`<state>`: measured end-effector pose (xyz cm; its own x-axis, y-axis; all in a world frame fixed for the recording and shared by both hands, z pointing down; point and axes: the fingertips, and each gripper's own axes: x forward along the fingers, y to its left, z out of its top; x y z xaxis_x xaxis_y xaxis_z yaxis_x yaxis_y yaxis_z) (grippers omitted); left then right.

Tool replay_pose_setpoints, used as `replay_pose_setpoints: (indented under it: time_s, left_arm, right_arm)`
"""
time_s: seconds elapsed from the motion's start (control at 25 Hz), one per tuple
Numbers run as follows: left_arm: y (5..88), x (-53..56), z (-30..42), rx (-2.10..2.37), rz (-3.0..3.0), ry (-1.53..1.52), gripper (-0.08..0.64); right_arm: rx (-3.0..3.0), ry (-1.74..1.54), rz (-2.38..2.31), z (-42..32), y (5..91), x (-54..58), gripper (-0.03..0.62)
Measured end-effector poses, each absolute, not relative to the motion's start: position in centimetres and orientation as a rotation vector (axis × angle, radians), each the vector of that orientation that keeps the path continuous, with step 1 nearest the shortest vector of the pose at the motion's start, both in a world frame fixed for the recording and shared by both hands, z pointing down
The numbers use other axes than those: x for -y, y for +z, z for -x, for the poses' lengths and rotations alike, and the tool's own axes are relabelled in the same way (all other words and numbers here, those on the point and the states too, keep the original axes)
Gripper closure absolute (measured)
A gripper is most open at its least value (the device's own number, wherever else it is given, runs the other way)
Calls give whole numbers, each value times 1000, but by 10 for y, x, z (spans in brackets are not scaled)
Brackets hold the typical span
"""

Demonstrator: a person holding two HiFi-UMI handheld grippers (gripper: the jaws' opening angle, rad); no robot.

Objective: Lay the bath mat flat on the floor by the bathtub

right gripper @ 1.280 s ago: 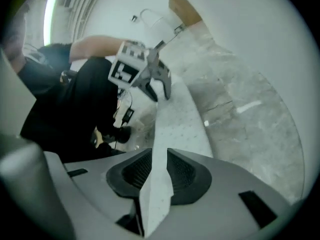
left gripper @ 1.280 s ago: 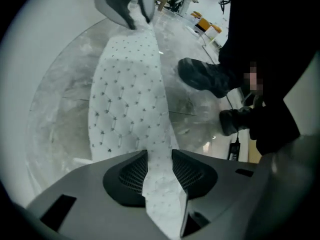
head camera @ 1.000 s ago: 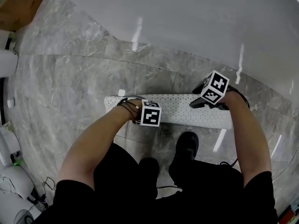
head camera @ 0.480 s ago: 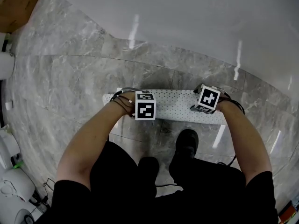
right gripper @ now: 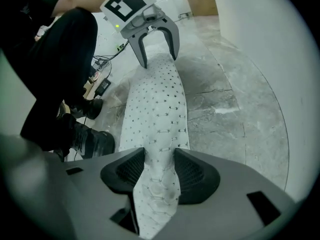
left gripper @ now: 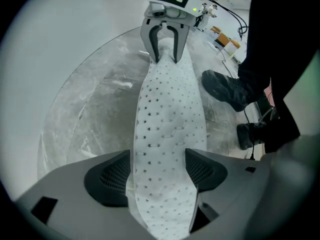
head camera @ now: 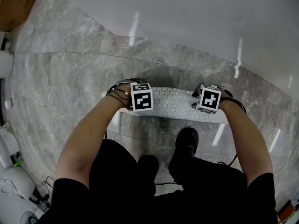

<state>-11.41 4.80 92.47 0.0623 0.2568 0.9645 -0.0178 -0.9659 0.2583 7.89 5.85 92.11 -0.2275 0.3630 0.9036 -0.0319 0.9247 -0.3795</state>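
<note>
Lying on the floor (head camera: 70,78) just beside the bathtub (head camera: 187,22), the bath mat (head camera: 175,105) has a gripper at each end so it goes down flat. The right gripper (right gripper: 159,171) has just been closing and pinches its end. The left gripper (left gripper: 160,171) has just been opening, its fingers (left gripper: 112,176) spread with the mat between them. Only the gripper views show this; the head view does not.

Grey marble floor (head camera: 70,78) carries the white dotted bath mat (head camera: 173,104), a black shoe (head camera: 187,143) just beside it.
</note>
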Motion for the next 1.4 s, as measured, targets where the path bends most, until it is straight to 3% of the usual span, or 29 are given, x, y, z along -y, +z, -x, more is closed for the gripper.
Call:
replay_pose_setpoints:
  time_s: [0.36,0.64,0.8,1.08,1.2,1.4]
  left_arm:
    - [935,-53,122,-127,-1911,1876,240]
    - [907,-38,124,-93,-2002,1954,446]
    - [890,-4,122,65,-2102,1956,464]
    - [860,94,106,508,-2386,2153,468]
    - [841,134,101,765,-2458,2243,345]
    - [859,110,115,675,-2429,2202,331]
  right_arm:
    - [1801,285,301,-80,906,-59,445]
    - [1862,300,237,-79,895,-44,500]
    - [1900,276,132,-82,883,-18,503]
    - [1879,60,-256,-89,869,50,478]
    - [1830,-48,-445,-91,861,83,466]
    - [1712,-166,-471,-91,872,110,449]
